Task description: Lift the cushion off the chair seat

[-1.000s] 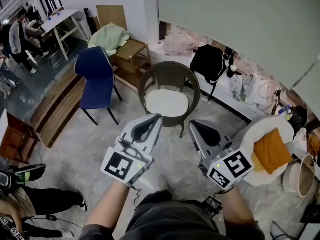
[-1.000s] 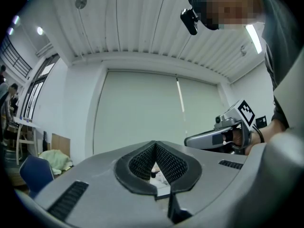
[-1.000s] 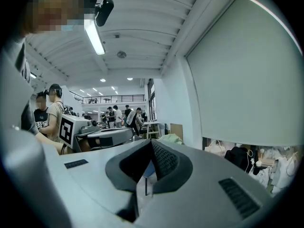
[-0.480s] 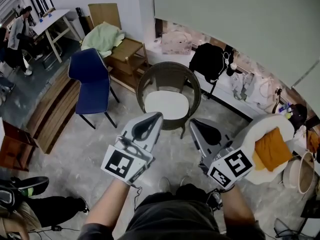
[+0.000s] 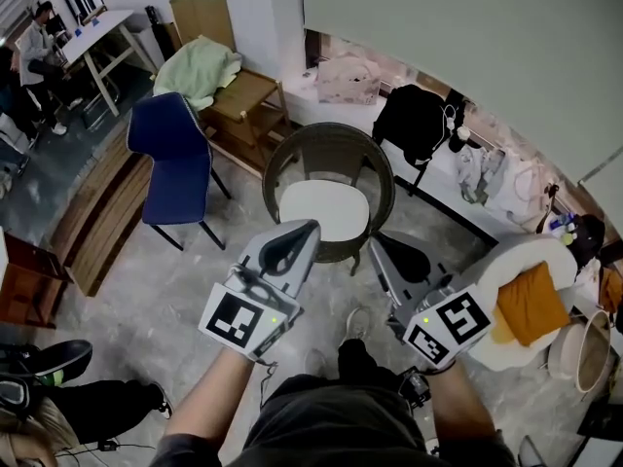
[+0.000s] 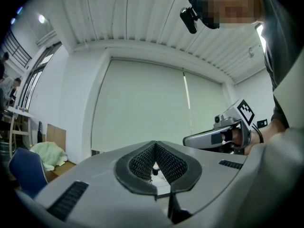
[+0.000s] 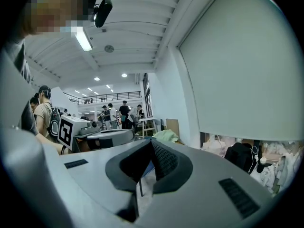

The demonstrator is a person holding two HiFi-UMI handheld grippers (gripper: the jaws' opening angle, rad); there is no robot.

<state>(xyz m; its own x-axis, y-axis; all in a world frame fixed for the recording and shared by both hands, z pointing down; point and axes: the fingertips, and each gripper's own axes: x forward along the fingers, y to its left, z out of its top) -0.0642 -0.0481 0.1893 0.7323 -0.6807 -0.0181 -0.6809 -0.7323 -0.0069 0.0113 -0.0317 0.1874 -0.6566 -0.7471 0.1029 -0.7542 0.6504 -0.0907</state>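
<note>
A white round cushion [image 5: 324, 212] lies on the seat of a brown wicker chair [image 5: 331, 146] in the middle of the head view. My left gripper [image 5: 310, 228] is shut and empty, its tip just short of the cushion's near left edge. My right gripper [image 5: 374, 240] is shut and empty too, held to the right of the chair's front. Both point level toward the chair. In the left gripper view the closed jaws fill the bottom and the right gripper [image 6: 190, 139] shows beyond them. In the right gripper view the left gripper [image 7: 124, 136] shows behind the closed jaws.
A blue chair [image 5: 167, 159] stands left of the wicker chair, a wooden chair with a green cloth [image 5: 202, 68] behind it. At right sits a white seat with an orange cushion [image 5: 529, 302]. A black bag [image 5: 417, 123] hangs behind. People work at a table [image 5: 92, 37] far left.
Both grippers have moved forward toward the wicker chair, which now sits closer and larger in the head view. Both have stayed shut.
</note>
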